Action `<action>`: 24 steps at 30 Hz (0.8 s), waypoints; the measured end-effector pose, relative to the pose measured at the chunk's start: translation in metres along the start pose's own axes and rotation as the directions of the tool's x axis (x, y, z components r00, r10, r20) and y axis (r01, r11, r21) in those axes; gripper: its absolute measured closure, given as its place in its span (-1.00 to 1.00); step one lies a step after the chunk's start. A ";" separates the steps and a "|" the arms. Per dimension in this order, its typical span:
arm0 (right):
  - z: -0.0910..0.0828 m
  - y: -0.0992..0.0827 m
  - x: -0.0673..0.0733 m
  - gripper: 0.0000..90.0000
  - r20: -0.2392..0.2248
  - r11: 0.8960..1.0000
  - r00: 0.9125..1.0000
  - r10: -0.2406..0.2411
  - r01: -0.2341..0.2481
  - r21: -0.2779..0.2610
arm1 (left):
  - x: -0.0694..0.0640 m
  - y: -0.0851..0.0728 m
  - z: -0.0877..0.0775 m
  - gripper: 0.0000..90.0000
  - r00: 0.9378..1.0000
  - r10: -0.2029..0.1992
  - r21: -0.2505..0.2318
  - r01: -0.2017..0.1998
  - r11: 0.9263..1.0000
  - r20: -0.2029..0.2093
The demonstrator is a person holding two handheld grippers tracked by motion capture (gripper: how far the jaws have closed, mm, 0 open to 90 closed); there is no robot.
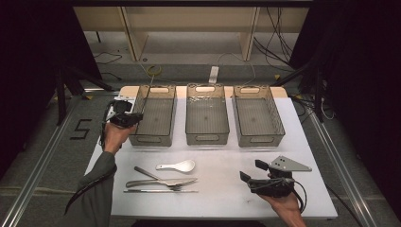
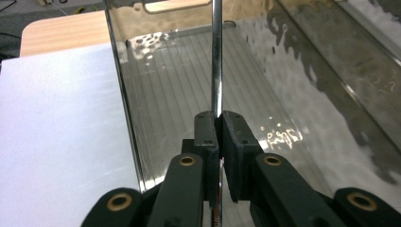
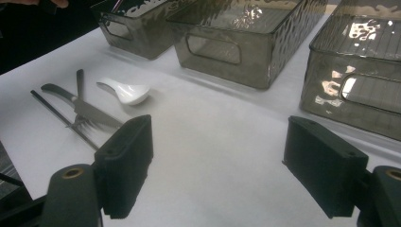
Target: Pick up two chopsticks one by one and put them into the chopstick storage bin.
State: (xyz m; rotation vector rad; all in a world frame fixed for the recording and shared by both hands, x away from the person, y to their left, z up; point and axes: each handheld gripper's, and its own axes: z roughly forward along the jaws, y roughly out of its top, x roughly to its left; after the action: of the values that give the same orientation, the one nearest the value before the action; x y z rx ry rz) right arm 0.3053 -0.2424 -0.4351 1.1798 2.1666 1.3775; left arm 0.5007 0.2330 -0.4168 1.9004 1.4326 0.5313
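Note:
My left gripper (image 1: 131,118) (image 2: 219,119) is shut on a thin metal stick (image 2: 216,56), probably a chopstick. The stick stands up from the jaws over the left smoky plastic bin (image 1: 166,113) (image 2: 179,142), close to its left wall. Near the table's front right, my right gripper (image 1: 251,173) (image 3: 217,156) is open with nothing between its fingers. A white spoon (image 1: 178,166) (image 3: 124,91), a knife and fork (image 1: 163,181) (image 3: 87,111) lying crossed, and another thin stick (image 1: 161,191) (image 3: 56,116) lie at the front centre-left.
A middle bin (image 1: 206,113) (image 3: 227,45) and a right bin (image 1: 257,115) (image 3: 359,75) stand in a row with the left one. All three bins look empty. White table cover (image 1: 222,189) lies bare between the cutlery and my right gripper.

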 end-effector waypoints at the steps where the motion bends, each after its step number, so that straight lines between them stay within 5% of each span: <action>1: 0.000 0.000 0.000 -0.43 0.000 1.000 1.000 0.001 -0.001 0.001 | 0.000 -0.001 0.001 0.87 1.000 -0.004 0.002 0.004 1.000 0.000; 5: 0.000 0.000 0.000 -0.43 -0.001 1.000 1.000 0.003 -0.003 0.002 | 0.000 -0.001 0.001 0.81 1.000 -0.007 -0.003 0.007 1.000 -0.014; 9: 0.000 0.000 0.000 -0.43 0.000 1.000 1.000 0.004 -0.004 0.003 | -0.004 0.004 -0.006 0.37 1.000 0.010 0.005 -0.009 1.000 -0.018; 12: 0.000 0.000 0.000 -0.43 0.000 1.000 1.000 0.008 -0.007 0.004 | -0.007 0.007 -0.015 0.17 1.000 0.017 0.012 -0.017 1.000 0.022; 16: 0.000 0.000 -0.001 -0.43 0.002 1.000 1.000 0.007 -0.007 0.004 | -0.017 0.006 -0.029 -0.06 0.994 0.082 0.041 -0.085 0.996 0.072; 20: -0.001 0.000 -0.001 -0.43 0.006 1.000 1.000 0.009 -0.009 0.004 | -0.028 -0.002 -0.046 -0.23 0.981 0.137 0.052 -0.145 0.988 0.137; 24: -0.001 0.000 -0.001 -0.43 0.007 1.000 1.000 0.008 -0.008 0.005 | -0.038 -0.010 -0.059 -0.37 0.956 0.183 0.088 -0.208 0.974 0.229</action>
State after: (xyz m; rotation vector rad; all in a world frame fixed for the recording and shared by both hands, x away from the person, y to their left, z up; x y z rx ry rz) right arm 0.3051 -0.2436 -0.4349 1.1942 2.1643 1.3694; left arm 0.4424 0.2145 -0.3812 2.1315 1.1599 0.3238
